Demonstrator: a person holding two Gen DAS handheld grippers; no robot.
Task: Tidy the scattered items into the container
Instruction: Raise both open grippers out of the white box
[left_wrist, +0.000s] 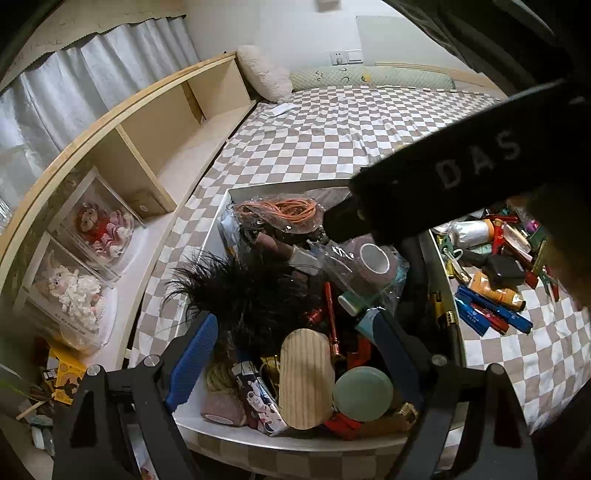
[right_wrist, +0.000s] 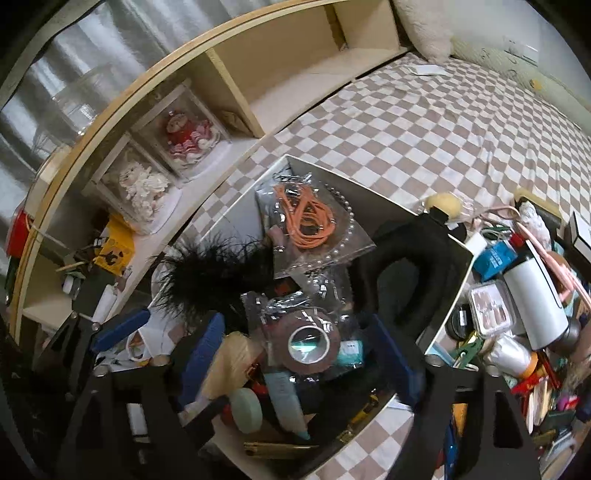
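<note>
Both our grippers, left gripper (left_wrist: 291, 354) and right gripper (right_wrist: 299, 354), stand wide, gripping nothing, above the white rectangular cardboard box (left_wrist: 212, 229); its cluttered lower contents stay hidden.

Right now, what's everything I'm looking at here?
box: one, white, on the checked bed, crammed full
tape roll: one, brown, in a clear bag, top of the box
orange cord: one bundle, bagged, far end of the box
feather tuft: one, black, box's left side
wooden block: one, pale, near end of the box
green disc: one, beside the block
loose pile: many, mixed colours, on the bed right of the box
boxed dolls: two, shelf at left
left tongs: open, above the box
right tongs: open, over the tape roll
</note>
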